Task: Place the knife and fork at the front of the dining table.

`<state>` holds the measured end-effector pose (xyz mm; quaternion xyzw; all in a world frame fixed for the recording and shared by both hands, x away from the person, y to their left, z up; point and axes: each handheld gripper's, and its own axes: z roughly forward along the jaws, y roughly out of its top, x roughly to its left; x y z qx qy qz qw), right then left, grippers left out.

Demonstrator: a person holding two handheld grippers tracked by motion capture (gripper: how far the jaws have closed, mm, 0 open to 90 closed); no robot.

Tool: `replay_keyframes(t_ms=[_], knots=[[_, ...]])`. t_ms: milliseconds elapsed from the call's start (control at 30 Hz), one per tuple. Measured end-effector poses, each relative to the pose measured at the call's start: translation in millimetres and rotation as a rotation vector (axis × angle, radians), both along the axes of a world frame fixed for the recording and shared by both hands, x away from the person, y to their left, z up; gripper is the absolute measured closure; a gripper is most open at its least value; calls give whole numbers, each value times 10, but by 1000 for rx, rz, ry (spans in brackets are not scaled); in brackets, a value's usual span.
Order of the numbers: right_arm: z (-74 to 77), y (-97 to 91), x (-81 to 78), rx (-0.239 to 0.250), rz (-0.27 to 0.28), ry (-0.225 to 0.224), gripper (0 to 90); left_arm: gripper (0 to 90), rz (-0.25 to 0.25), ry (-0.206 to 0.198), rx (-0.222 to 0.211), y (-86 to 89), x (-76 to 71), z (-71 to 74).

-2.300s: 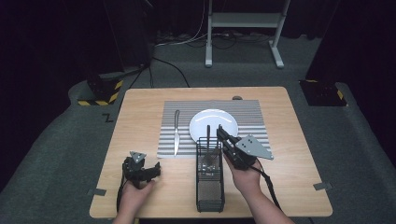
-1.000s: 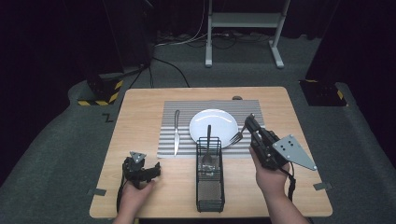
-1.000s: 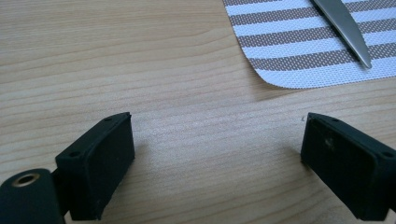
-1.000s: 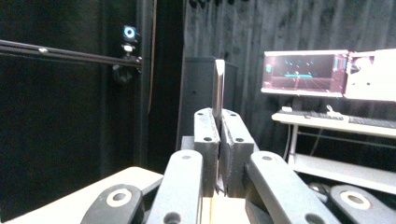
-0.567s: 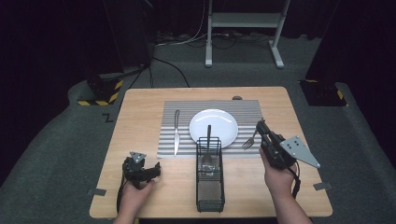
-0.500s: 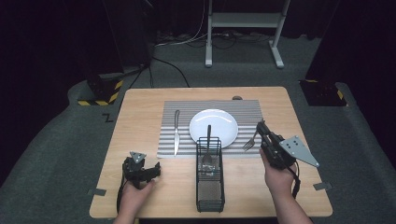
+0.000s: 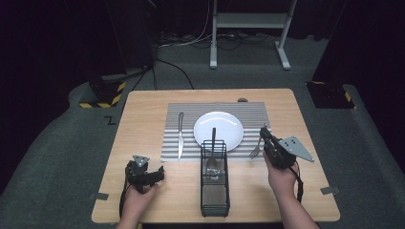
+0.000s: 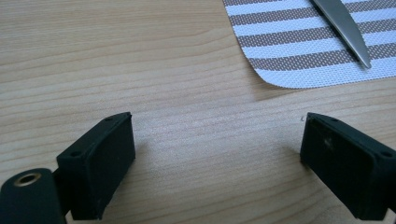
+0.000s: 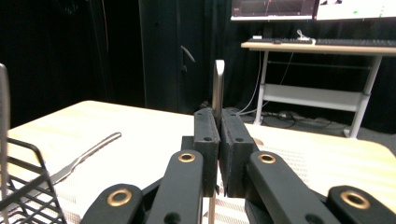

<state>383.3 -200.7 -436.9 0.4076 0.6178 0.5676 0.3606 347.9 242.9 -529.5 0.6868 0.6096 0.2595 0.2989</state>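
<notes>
My right gripper [image 7: 265, 136] is shut on a metal fork [image 7: 255, 151] just right of the white plate [image 7: 218, 130]. The fork's tines point down at the right edge of the striped placemat [image 7: 191, 110]. In the right gripper view the fork's handle [image 9: 218, 86] sticks up from between the closed jaws. A knife [image 7: 180, 135] lies on the mat left of the plate. Another utensil [image 7: 213, 143] stands in the black wire caddy [image 7: 215, 191]. Down at the front left, my left gripper [image 7: 152, 175] rests open on the bare wood with nothing between its jaws.
The wooden table [image 7: 143, 109] ends close behind the mat, and a small dark object [image 7: 242, 100] lies at the mat's far edge. The left gripper view has the mat's corner [image 8: 299, 51] and the knife's tip [image 8: 345, 25] ahead. A metal stand [image 7: 248, 21] is on the floor beyond.
My right gripper has carried the fork from above the caddy to the right of the plate and lowered it toward the mat. The left gripper has stayed put.
</notes>
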Motion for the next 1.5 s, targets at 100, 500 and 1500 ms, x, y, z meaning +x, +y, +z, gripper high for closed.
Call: replay_keyframes(t_ms=[100, 500, 1500], knots=[[-34, 10, 64, -6, -4, 16, 865, 101, 0, 0, 1, 1, 0, 0], [-102, 63, 411, 10, -21, 78, 864, 103, -1, 0, 0, 2, -3, 1], [-491, 178, 1451, 34, -107, 314, 837, 105, -6, -3, -5, -20, -49, -1]])
